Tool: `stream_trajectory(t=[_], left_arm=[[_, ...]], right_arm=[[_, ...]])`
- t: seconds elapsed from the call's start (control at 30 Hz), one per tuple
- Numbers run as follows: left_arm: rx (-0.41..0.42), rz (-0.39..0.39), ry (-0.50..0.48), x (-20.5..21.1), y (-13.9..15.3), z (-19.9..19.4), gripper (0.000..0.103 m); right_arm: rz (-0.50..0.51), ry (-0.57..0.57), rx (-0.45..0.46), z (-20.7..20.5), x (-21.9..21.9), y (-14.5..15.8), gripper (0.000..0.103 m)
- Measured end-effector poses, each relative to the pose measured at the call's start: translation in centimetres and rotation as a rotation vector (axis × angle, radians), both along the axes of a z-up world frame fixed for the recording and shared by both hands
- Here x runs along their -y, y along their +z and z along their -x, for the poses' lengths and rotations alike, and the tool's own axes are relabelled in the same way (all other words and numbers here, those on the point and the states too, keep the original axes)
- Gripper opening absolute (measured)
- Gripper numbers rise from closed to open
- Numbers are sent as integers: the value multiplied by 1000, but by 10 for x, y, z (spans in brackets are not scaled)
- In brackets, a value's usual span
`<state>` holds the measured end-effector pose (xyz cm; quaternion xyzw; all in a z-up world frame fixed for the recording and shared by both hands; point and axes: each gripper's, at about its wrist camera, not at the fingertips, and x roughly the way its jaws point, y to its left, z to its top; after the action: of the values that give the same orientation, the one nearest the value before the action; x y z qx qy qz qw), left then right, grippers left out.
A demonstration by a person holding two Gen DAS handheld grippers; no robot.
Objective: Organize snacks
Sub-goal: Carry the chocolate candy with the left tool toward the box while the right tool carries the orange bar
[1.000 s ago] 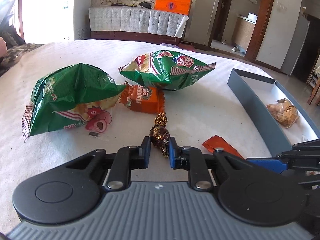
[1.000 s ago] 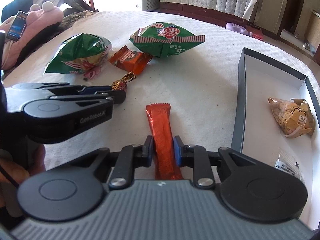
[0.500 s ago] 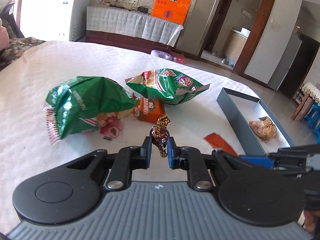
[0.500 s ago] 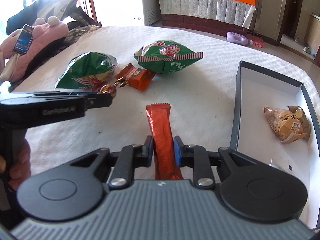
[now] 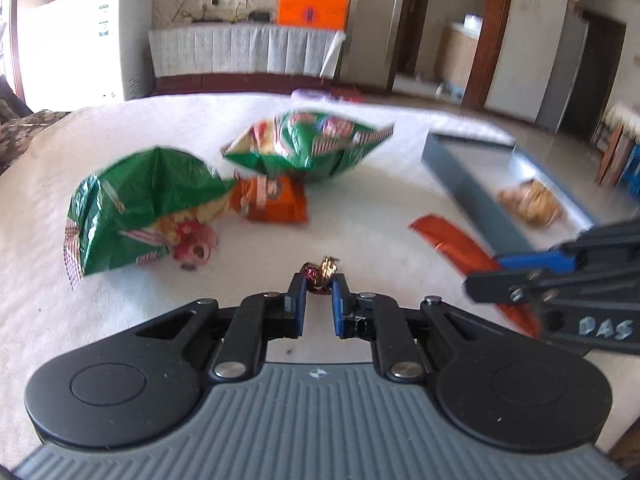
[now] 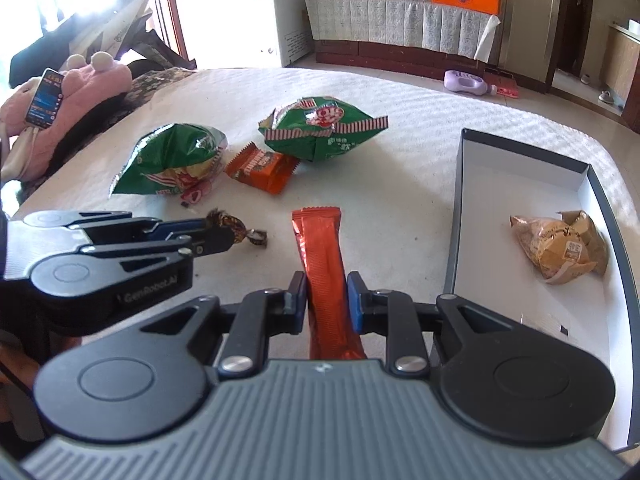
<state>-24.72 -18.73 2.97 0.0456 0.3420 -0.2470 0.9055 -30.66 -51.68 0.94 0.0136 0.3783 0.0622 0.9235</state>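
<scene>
While each gripper clamps one snack, left (image 5: pixel 319 280) a candy (image 5: pixel 320 274), right (image 6: pixel 327 294) a red bar (image 6: pixel 323 264), two green bags (image 6: pixel 176 158) lie behind

White bed (image 6: pixel 400 128), chip bags (image 6: pixel 324 132), grey box (image 6: pixel 460 208)

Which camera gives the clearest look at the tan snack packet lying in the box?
The right wrist view: the tan snack packet is sharp and unobstructed against the white floor of the box. In the left wrist view the same packet is small, off to the side and smeared by motion blur.
</scene>
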Motion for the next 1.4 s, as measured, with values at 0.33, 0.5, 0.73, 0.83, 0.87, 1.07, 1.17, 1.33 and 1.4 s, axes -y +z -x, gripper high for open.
stream_trajectory(t=[0.33, 0.5, 0.73, 0.83, 0.87, 1.07, 1.17, 1.33, 1.4], left_arm=[[43, -107, -7, 22, -18, -7, 69], [38, -77, -80, 31, -15, -5, 26], [29, -63, -69, 29, -14, -5, 26], [32, -65, -66, 30, -12, -4, 26], [35, -66, -66, 30, -12, -4, 26], [42, -74, -69, 33, -10, -1, 26], [44, -72, -65, 34, -9, 0, 26], [53, -71, -68, 38, -8, 4, 26], [52, -70, -65, 40, -8, 4, 26]], right_arm=[[1, 9, -15, 0, -2, -5, 25], [5, 6, -16, -2, -2, -6, 25], [2, 9, -7, -1, -2, -4, 25], [-1, 11, 1, 1, -2, -1, 25], [-3, 12, 4, 2, -2, 0, 25], [-18, 10, 22, 8, 1, 6, 25], [-26, 8, 33, 12, 3, 9, 25], [-43, 9, 55, 18, 5, 16, 25], [-46, 7, 62, 20, 6, 17, 25]])
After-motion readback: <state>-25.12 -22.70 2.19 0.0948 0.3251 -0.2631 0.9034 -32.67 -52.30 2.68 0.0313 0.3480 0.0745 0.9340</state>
